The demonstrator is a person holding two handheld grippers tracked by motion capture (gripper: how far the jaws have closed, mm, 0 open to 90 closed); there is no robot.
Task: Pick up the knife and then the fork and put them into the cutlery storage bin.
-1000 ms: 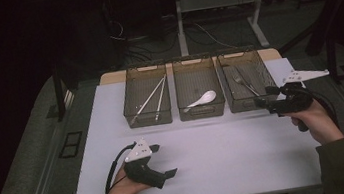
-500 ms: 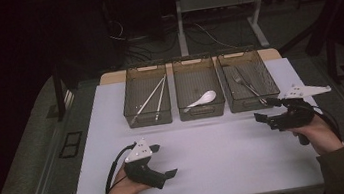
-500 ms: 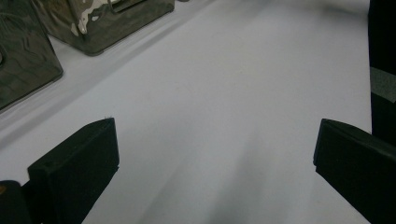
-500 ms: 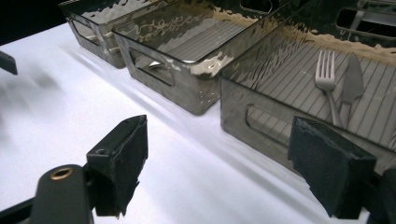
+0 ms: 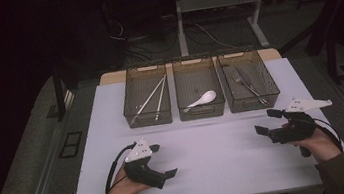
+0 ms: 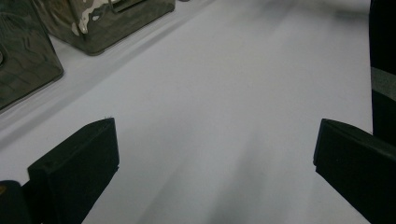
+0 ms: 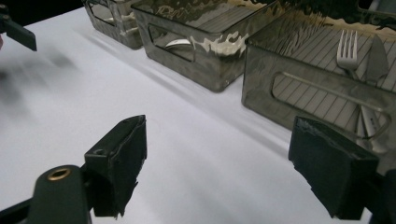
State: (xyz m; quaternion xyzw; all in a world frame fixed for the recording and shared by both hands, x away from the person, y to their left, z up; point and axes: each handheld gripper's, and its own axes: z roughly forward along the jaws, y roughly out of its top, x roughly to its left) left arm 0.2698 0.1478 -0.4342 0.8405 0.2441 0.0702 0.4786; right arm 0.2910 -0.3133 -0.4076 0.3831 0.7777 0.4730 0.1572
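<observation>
We see the right tool [image 5: 265, 122] held low over the white desk [image 5: 217, 146], its jaws standing wide apart with nothing between them; they have just been opening. Just beyond it sits the right bin [image 5: 250, 86], holding a fork [image 7: 348, 49] and a knife [image 7: 376, 56] — near the tool, not touching it. In the right gripper view that bin rises close ahead of the jaws. The middle bin [image 5: 199, 95] holds a white spoon [image 5: 201, 99]; the left bin [image 5: 147, 102], chopsticks [image 5: 152, 99]. The left tool [image 5: 167, 174] rests on the desk, jaws apart and empty — well away from the bins.
</observation>
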